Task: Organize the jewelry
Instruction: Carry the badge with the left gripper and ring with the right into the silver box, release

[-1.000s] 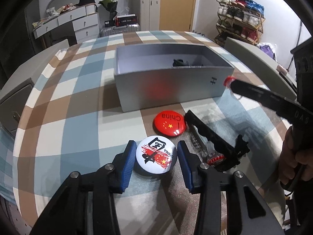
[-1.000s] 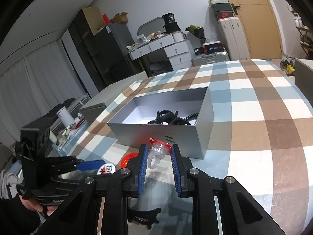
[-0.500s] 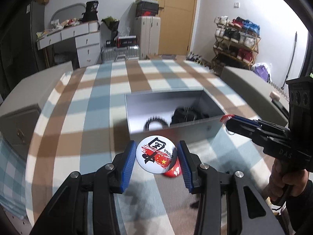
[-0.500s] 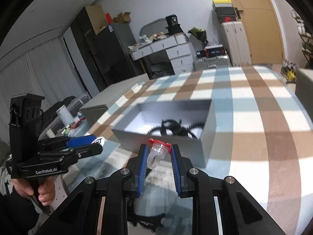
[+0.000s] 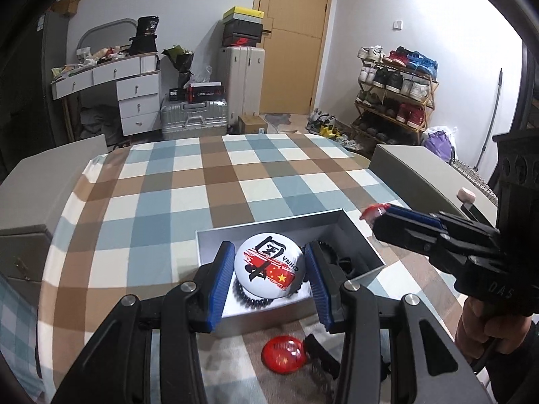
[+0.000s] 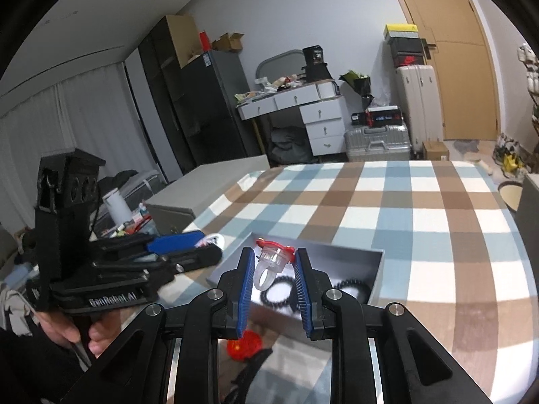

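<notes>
At the bottom of the left wrist view, a red badge point(image 5: 285, 353) lies on the checked desk point(image 5: 134, 229) beside a dark, blurred item, neither yet stowed. Just above, the left gripper point(image 5: 269, 277) clamps a white badge point(image 5: 269, 266) over the grey box point(image 5: 209, 235) at lower centre. In the right wrist view, the right gripper point(image 6: 274, 282) pinches a clear ring with a red top point(image 6: 271, 259) above the same box, where black beaded bracelets point(image 6: 279, 294) already lie. Judging by this, the task is roughly midway: two pieces await release, then the leftovers.
</notes>
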